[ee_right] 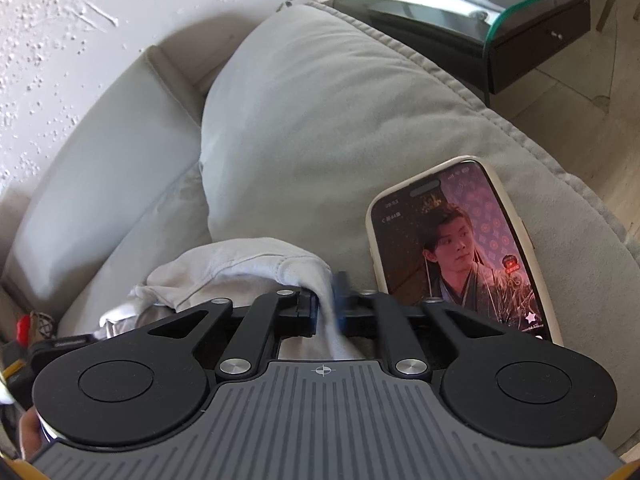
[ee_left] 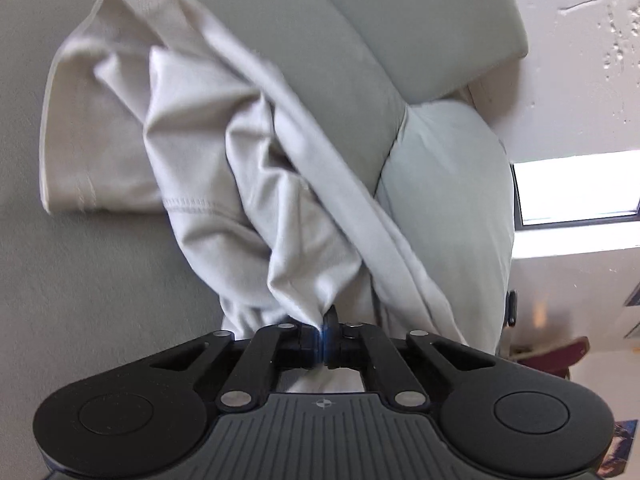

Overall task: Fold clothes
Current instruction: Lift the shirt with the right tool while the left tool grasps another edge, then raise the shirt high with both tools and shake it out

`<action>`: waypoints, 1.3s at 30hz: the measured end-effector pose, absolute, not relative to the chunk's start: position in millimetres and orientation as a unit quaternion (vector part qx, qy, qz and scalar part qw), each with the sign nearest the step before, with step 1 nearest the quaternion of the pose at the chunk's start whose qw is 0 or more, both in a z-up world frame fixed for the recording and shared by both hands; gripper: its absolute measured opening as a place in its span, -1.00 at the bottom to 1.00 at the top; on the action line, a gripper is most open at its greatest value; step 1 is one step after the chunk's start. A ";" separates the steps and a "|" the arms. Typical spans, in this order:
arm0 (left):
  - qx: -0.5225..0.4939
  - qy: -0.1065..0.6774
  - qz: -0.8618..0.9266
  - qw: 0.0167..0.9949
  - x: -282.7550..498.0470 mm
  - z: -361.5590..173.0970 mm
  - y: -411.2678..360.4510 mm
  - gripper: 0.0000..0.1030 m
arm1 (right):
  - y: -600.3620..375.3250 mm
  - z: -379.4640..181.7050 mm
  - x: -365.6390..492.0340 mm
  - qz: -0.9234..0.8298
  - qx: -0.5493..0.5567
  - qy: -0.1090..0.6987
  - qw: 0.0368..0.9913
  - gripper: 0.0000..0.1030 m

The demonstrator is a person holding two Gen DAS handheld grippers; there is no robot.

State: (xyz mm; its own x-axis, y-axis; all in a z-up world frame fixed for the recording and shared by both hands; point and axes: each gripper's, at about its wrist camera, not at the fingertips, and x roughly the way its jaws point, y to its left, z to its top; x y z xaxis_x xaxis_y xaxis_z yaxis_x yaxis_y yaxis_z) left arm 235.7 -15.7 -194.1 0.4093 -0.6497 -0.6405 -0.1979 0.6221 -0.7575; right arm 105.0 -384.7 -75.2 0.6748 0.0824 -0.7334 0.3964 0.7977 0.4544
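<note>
A white garment (ee_left: 224, 168) hangs bunched from my left gripper (ee_left: 323, 330), which is shut on a pinch of its cloth; the rest trails down onto the grey sofa seat (ee_left: 80, 280), with a hemmed edge showing at the left. In the right wrist view, my right gripper (ee_right: 328, 296) is shut on another part of the same white garment (ee_right: 240, 268), whose cloth bunches to the left of the jaws and runs between them. It sits just above the sofa armrest cushion (ee_right: 320, 120).
A phone (ee_right: 456, 248) with its screen lit lies on the armrest just right of my right gripper. A glass side table (ee_right: 520, 8) stands beyond the sofa. A grey back cushion (ee_left: 448, 184) and a textured white wall (ee_left: 580, 60) are to the right in the left wrist view.
</note>
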 end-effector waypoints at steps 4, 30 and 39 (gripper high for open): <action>-0.371 0.456 -0.161 0.793 200.9 -144.7 5.0 -1.00 | -379.8 -62.9 102.3 -0.059 0.336 0.392 0.854 -0.95; -0.374 0.410 0.012 0.832 33.8 -127.1 170.8 -1.00 | -333.2 -60.5 28.8 0.000 0.403 0.391 0.828 0.14; -0.372 0.419 0.018 0.828 33.8 -135.3 173.9 -1.00 | -297.3 -104.9 20.9 -0.004 0.416 0.459 0.785 -0.23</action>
